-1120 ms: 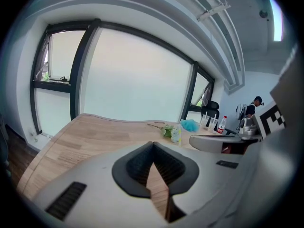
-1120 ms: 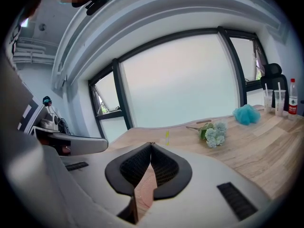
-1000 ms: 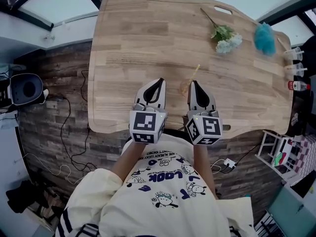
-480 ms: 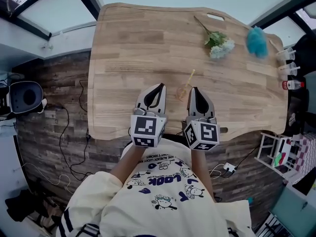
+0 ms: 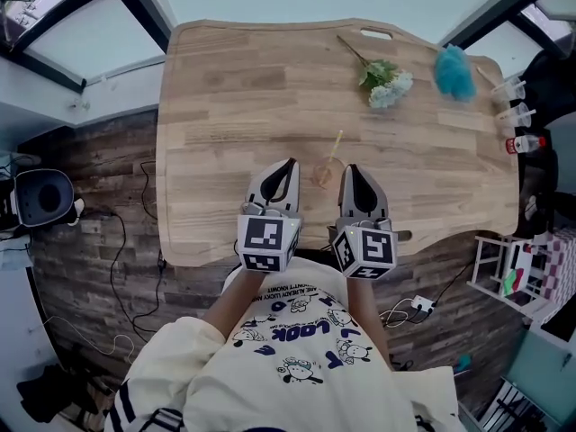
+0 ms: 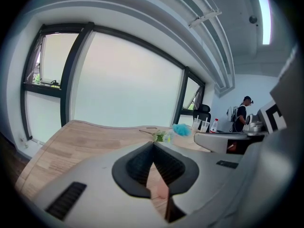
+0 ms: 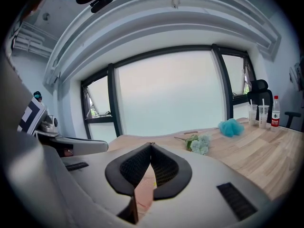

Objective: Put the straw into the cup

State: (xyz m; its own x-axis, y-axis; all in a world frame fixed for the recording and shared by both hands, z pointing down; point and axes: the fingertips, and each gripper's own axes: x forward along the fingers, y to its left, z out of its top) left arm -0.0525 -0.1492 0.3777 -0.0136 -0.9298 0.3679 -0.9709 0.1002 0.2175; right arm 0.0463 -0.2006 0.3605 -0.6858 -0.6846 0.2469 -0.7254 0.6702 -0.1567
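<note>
A clear round cup (image 5: 325, 173), with a thin yellow straw (image 5: 335, 142) slanting out of it, is seen on the grained wooden table (image 5: 225, 106). It is flanked by the left gripper (image 5: 290, 162) and the right gripper (image 5: 349, 167), both with jaws pressed together on nothing. The placement seems unchanged from 1 s ago.

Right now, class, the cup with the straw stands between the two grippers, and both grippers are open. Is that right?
Not quite. Both are shut: the left gripper and the right gripper each show tips meeting in their own views. The cup with the straw does stand between them.
</note>
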